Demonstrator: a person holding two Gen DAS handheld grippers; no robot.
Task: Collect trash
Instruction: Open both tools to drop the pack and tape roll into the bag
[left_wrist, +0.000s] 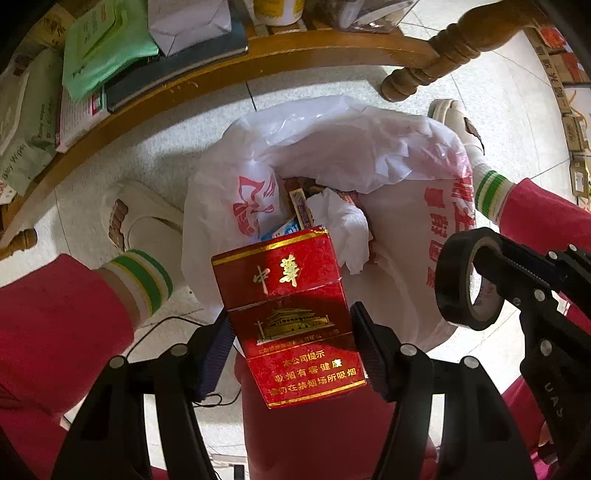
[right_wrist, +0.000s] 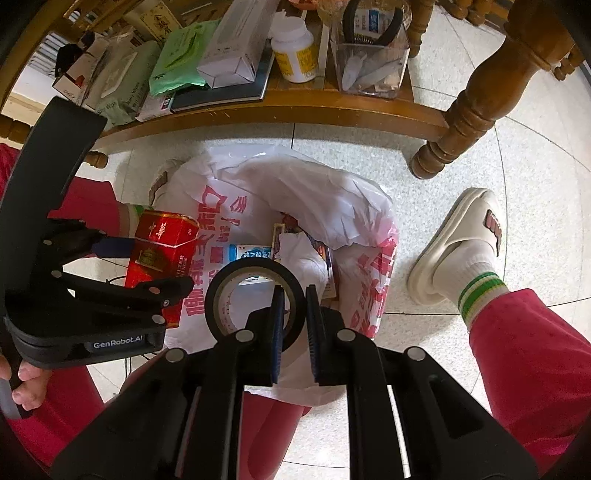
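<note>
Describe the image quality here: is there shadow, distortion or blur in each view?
Left wrist view: a diagonal shadow crosses the red cigarette pack; the wooden shelf edge bows from fisheye distortion. Right wrist view: the tape roll is sharp, with dark corners around the frame.

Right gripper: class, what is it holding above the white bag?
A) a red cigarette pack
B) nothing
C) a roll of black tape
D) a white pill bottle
C: the right gripper pinches the wall of the roll of black tape; the left grips the pack.
</note>
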